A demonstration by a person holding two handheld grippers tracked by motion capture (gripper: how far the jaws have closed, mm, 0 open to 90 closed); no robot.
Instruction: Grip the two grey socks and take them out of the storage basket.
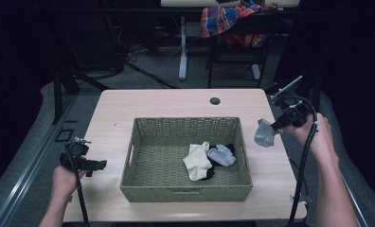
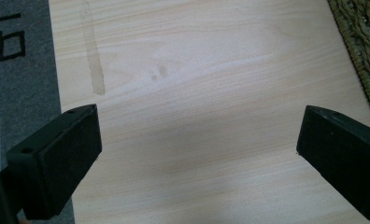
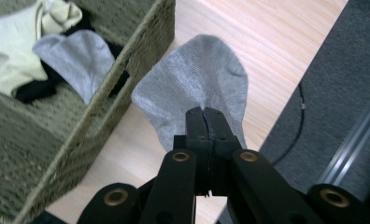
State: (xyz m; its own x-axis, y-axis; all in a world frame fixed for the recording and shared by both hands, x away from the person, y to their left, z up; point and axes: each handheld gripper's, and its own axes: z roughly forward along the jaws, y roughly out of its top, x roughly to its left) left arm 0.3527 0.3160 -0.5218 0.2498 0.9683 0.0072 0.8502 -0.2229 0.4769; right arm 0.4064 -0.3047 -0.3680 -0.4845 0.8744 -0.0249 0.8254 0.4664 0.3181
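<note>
A grey sock [image 1: 266, 134] [image 3: 197, 88] hangs above the table's right side, just outside the woven basket [image 1: 185, 193] [image 3: 127, 88]. My right gripper [image 1: 276, 126] [image 3: 205, 113] is shut on the grey sock. Inside the basket lie a cream sock [image 1: 197, 161] [image 3: 15, 51], a light grey sock [image 1: 222, 154] [image 3: 78, 58] and a black sock [image 1: 209, 174] [image 3: 36, 88]. My left gripper [image 1: 100, 164] [image 2: 197, 144] hovers low over bare table left of the basket. Its jaws stand wide apart with nothing between them.
The wooden table [image 1: 114, 118] [image 2: 197, 70] has a cable hole [image 1: 215, 100] near its far edge. A faint stain streak [image 2: 95, 65] marks the wood by the left edge. Beyond the table stands a chair with plaid cloth [image 1: 233, 21]. Grey carpet [image 3: 342, 70] lies to the right.
</note>
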